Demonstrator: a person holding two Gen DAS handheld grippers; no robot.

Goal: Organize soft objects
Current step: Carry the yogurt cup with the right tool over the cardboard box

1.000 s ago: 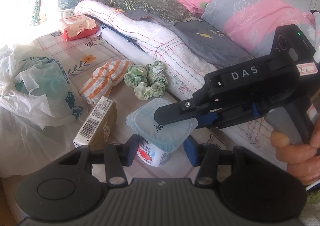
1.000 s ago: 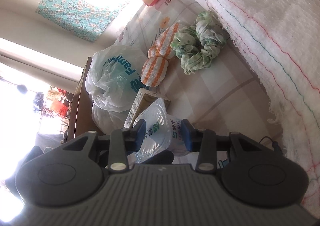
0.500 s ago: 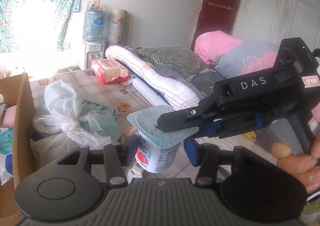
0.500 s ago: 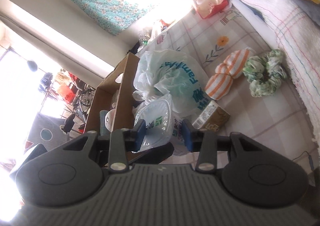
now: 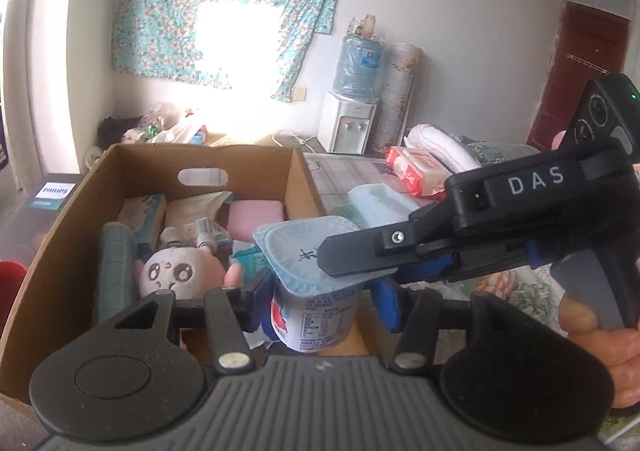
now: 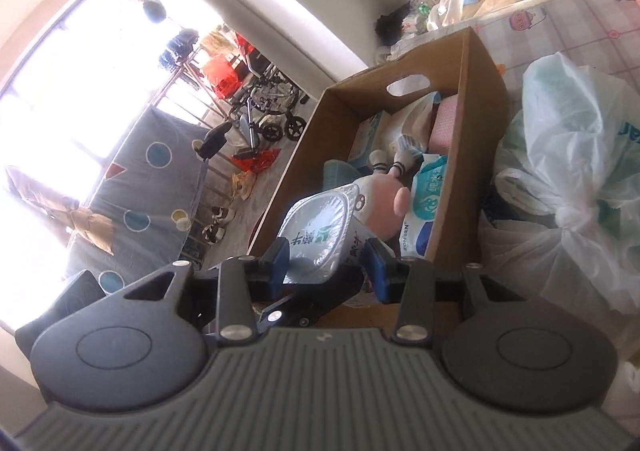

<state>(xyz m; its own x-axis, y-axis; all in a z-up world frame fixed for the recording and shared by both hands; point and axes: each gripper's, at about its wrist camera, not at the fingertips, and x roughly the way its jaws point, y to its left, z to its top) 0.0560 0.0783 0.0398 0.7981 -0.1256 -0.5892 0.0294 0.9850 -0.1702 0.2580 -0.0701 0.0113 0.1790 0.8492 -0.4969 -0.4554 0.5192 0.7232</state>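
Both hand-held grippers, left and right, grasp one yogurt cup above the near edge of the cardboard box. Only the left view shows "DAS" and a "PHILIPS" box; only the right shows a "ZONSEN" wipes pack.

Left gripper: cup sits between its jaws, right pad looks slightly off the wall, jaws have just been opening. Right gripper comes in from the right, its finger lying across the cup's lid. Behind: open box with a plush inside.
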